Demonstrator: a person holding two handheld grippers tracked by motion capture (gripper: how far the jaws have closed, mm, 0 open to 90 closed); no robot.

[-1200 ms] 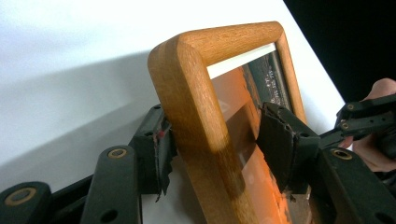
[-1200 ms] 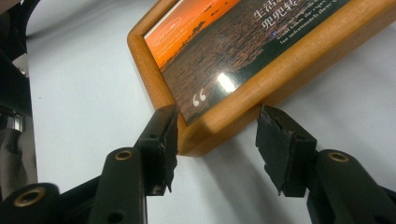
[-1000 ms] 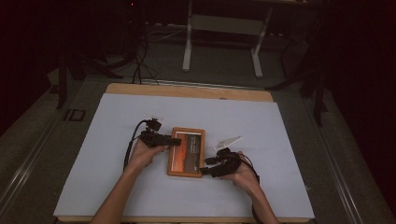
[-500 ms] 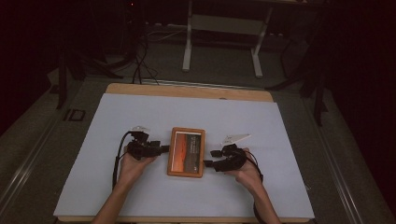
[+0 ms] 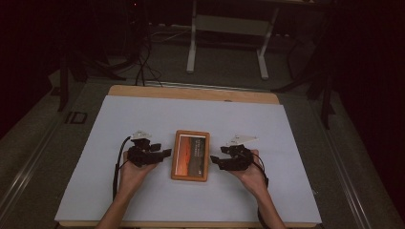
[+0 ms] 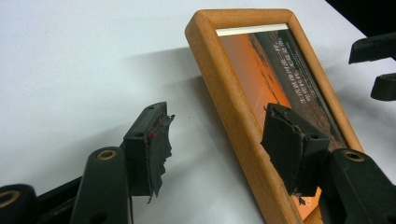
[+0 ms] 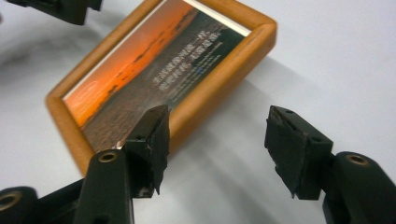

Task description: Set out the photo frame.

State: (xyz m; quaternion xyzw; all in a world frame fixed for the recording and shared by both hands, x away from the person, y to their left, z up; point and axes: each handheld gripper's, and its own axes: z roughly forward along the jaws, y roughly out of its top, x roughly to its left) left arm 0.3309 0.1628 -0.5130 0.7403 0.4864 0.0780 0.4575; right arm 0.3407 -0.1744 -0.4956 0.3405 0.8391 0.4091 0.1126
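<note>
a wooden frame (image 5: 190, 155) with an orange picture lies flat at the middle of the white surface (image 5: 286, 133). the left gripper (image 5: 162, 153) sits just beside its left edge, jaws wide apart and holding nothing. the right gripper (image 5: 216, 161) sits just beside its right edge; its jaws have just been opening, wide now, with nothing between them. both hover near the frame without touching it.
</note>
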